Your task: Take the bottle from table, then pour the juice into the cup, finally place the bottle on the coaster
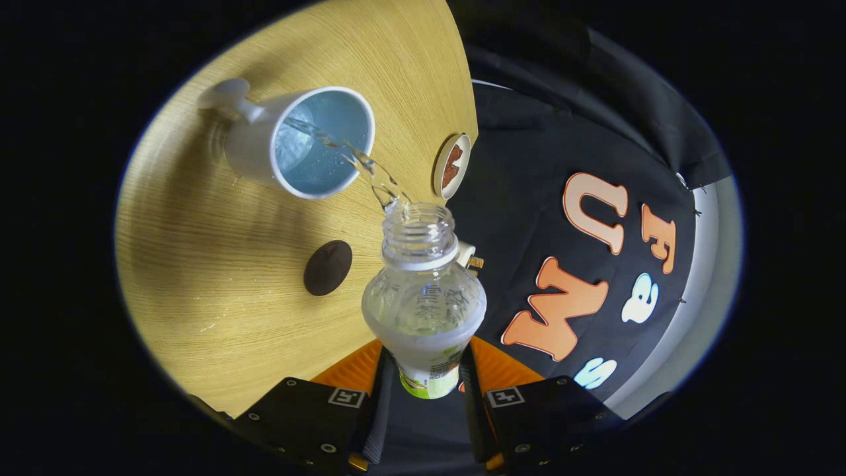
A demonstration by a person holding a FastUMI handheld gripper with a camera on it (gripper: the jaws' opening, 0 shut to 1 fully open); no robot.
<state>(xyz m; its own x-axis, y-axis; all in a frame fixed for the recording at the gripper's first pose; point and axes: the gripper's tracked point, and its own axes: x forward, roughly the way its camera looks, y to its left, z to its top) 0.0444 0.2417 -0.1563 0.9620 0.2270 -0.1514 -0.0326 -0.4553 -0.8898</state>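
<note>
Between the gripper's (426,370) fingers, clamped low on its labelled body, the uncapped bottle (423,297) looks light, thin-walled and squashy, best held there gently, as its stream arcs ahead into the cup (301,142), coaster (328,267) nearer beside it.

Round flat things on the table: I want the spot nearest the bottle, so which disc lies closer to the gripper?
The dark brown disc, beside the bottle that the gripper clamps. The light-rimmed disc lies farther off, at the table's edge beyond the cup.
</note>
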